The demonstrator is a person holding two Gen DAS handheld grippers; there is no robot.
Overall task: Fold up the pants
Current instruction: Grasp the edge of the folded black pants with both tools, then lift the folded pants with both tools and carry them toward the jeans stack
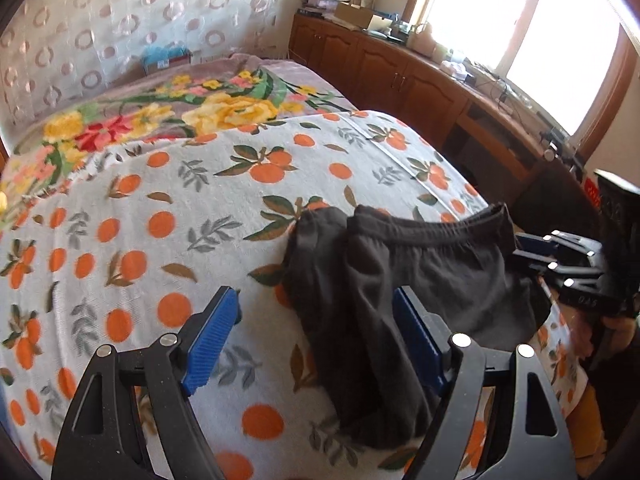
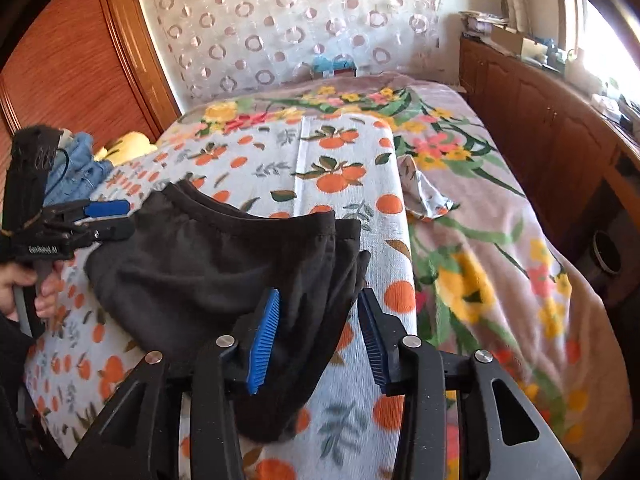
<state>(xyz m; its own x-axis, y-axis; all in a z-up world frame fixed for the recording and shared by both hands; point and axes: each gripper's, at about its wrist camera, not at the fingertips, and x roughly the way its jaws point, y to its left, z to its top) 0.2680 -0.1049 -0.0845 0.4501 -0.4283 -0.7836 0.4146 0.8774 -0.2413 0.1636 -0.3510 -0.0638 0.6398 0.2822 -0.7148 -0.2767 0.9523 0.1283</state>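
Note:
Black pants (image 1: 400, 280) lie folded in a bundle on the orange-print sheet (image 1: 160, 220), waistband toward the far side. My left gripper (image 1: 316, 300) is open and empty, just above the near left part of the pants. My right gripper (image 2: 318, 304) is open, with folds of the pants (image 2: 224, 268) lying between its blue pads, not clamped. The left gripper also shows in the right wrist view (image 2: 116, 218) at the pants' left end, and the right gripper shows in the left wrist view (image 1: 528, 248) at the waistband's right end.
A floral blanket (image 2: 480, 240) covers the bed beyond and to the right of the sheet. A wooden cabinet (image 1: 400, 68) with clutter runs under the window. Blue denim clothes (image 2: 80, 172) lie at the bed's left side, by a wooden wardrobe (image 2: 80, 60).

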